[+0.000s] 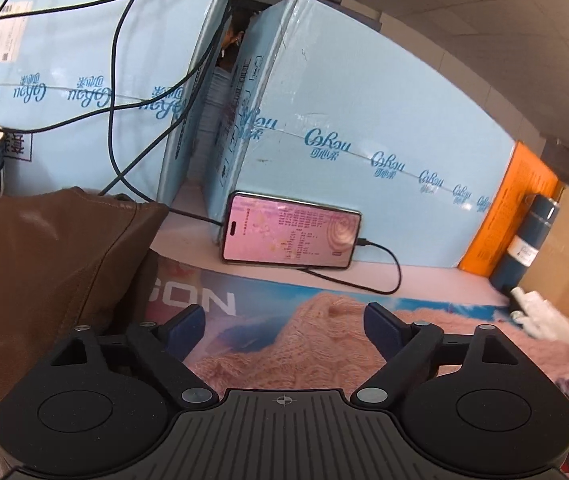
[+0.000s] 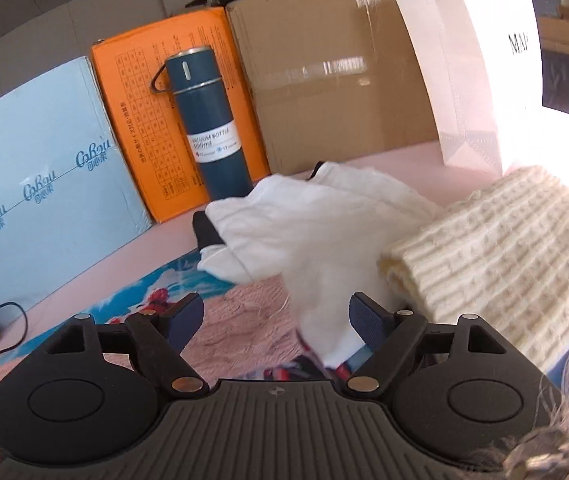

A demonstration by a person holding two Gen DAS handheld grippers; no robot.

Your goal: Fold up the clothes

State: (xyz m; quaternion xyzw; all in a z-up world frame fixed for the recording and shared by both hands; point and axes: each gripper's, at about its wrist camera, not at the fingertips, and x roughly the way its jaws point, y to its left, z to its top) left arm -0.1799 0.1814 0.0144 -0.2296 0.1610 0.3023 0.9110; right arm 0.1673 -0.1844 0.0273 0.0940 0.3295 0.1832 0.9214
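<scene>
On the table, the pink fuzzy sweater (image 1: 324,344) lies flat under both grippers. Left gripper (image 1: 284,326) has its jaws wide apart and holds nothing. Right gripper (image 2: 276,316) is let go too, with a white cloth (image 2: 316,224) hanging just in front of it. I think one fold is done and a new grab comes next, so the jaws must find an edge. Behind, a white paper bag (image 2: 480,60) stands; I cannot see inside it.
</scene>
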